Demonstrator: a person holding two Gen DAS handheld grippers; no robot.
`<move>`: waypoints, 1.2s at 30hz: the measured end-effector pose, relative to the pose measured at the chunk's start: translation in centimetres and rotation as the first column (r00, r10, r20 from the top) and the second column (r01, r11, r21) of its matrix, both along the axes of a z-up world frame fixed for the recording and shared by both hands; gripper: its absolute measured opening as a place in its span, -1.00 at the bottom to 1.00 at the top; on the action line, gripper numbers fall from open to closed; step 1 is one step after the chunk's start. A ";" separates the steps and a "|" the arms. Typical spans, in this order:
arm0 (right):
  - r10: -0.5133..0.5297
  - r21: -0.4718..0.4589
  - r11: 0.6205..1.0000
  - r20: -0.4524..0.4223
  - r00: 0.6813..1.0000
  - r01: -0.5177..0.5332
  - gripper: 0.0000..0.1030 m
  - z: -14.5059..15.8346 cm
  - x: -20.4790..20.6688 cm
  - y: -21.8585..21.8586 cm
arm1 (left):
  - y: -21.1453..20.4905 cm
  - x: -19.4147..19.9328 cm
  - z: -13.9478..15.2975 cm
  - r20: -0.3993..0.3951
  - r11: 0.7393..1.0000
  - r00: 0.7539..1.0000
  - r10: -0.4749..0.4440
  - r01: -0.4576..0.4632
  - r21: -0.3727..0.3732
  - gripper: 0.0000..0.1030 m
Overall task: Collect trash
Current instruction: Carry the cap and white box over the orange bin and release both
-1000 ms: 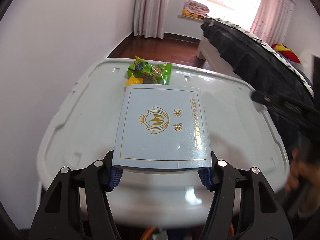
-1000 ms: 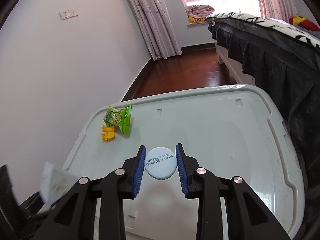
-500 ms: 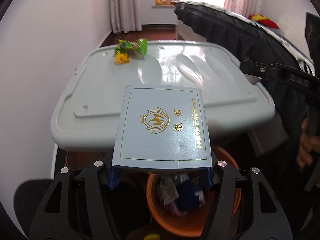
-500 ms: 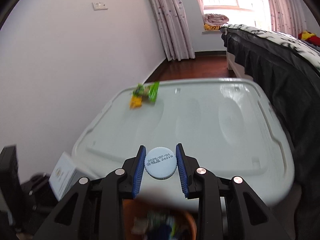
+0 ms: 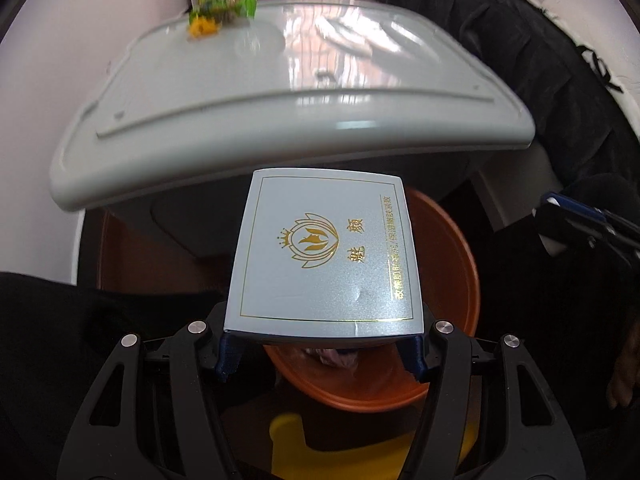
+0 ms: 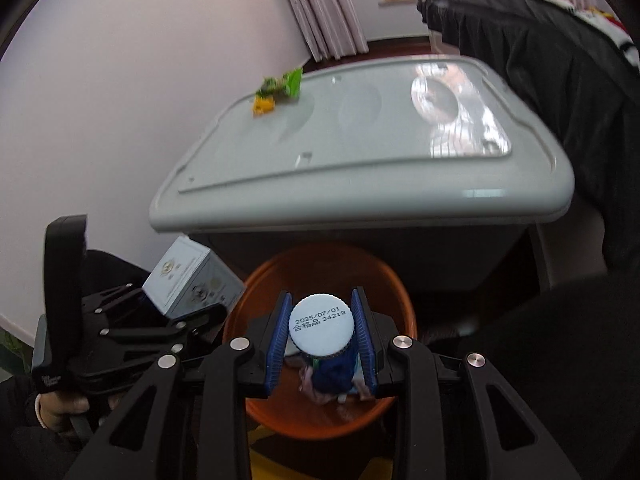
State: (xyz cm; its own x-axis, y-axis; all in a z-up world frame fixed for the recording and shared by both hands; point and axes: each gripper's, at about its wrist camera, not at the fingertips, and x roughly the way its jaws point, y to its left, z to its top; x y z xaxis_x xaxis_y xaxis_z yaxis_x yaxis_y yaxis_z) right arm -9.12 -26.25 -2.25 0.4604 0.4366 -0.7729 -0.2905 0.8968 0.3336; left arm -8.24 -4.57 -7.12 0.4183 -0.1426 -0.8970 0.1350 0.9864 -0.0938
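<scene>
My left gripper (image 5: 320, 354) is shut on a pale blue box (image 5: 324, 256) with a gold lotus emblem, held over the orange bin (image 5: 444, 280) on the floor. My right gripper (image 6: 322, 340) is shut on a bottle with a pale blue cap (image 6: 321, 325), directly above the same orange bin (image 6: 264, 280), which has crumpled trash inside. The box (image 6: 192, 280) and the left gripper's black body show at the left in the right wrist view. A green snack wrapper (image 6: 282, 84) and a yellow scrap (image 6: 263, 105) lie on the far corner of the grey lid (image 6: 360, 152).
The grey lid (image 5: 260, 92) tops a large storage box just behind the bin. A bed with black covers (image 6: 560, 60) runs along the right. A white wall is on the left. A person's hand (image 6: 60, 408) grips the left tool. Something yellow (image 5: 292, 440) lies below the bin.
Both grippers have drawn back off the grey lid and dropped, each with its load, and now hang over the orange bin. The wrappers on the lid have stayed put.
</scene>
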 end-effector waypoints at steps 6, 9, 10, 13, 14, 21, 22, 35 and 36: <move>-0.007 0.001 1.000 -0.057 0.998 0.007 -0.39 -1.5 0.7 0.2 | -0.2 0.2 -1.8 -0.068 1.000 0.998 -0.003 0.004 0.011 0.17; 0.002 -0.008 1.000 -0.086 0.996 -0.002 -0.39 -2.2 1.5 0.7 | 0.1 0.5 -2.4 -0.087 1.000 0.996 0.004 -0.003 0.013 0.17; 0.004 -0.007 1.000 -0.095 0.995 -0.005 -0.39 -2.5 1.4 0.8 | 0.1 0.4 -2.5 -0.090 1.000 0.996 0.005 -0.004 0.013 0.17; 0.018 -0.013 1.000 -0.116 0.993 -0.019 -0.39 -3.0 1.8 1.3 | 0.2 0.6 -3.0 -0.108 1.000 0.994 0.007 -0.005 0.012 0.17; 0.022 -0.017 1.000 -0.122 0.992 -0.024 -0.39 -3.2 1.9 1.5 | 0.2 0.6 -3.1 -0.111 1.000 0.994 0.008 -0.006 0.013 0.17; 0.027 -0.026 0.999 -0.141 0.990 -0.031 -0.38 -3.7 2.1 1.7 | 0.2 0.8 -3.5 -0.126 1.000 0.992 0.010 -0.009 0.009 0.17; 0.026 -0.024 0.999 -0.146 0.989 -0.029 -0.07 -3.8 2.2 1.8 | 0.1 0.8 -3.5 -0.127 1.000 0.992 0.008 -0.007 0.009 0.21; -0.059 0.068 0.996 -0.064 0.996 0.063 0.48 -1.6 1.8 -0.7 | 0.6 0.6 -2.3 -0.087 0.998 0.995 0.051 -0.048 0.028 0.74; -0.063 0.072 0.995 -0.061 0.996 0.067 0.50 -1.5 1.8 -0.9 | 0.7 0.6 -2.1 -0.080 0.998 0.995 0.054 -0.051 0.029 0.74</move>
State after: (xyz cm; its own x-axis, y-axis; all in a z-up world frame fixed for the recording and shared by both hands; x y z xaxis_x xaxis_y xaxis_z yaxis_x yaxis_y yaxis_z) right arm -7.29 -27.18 -3.70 0.4446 0.4645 -0.7659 -0.2104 0.8853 0.4147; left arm -7.68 -3.90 -9.18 0.3505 -0.0979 -0.9314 0.0761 0.9942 -0.0759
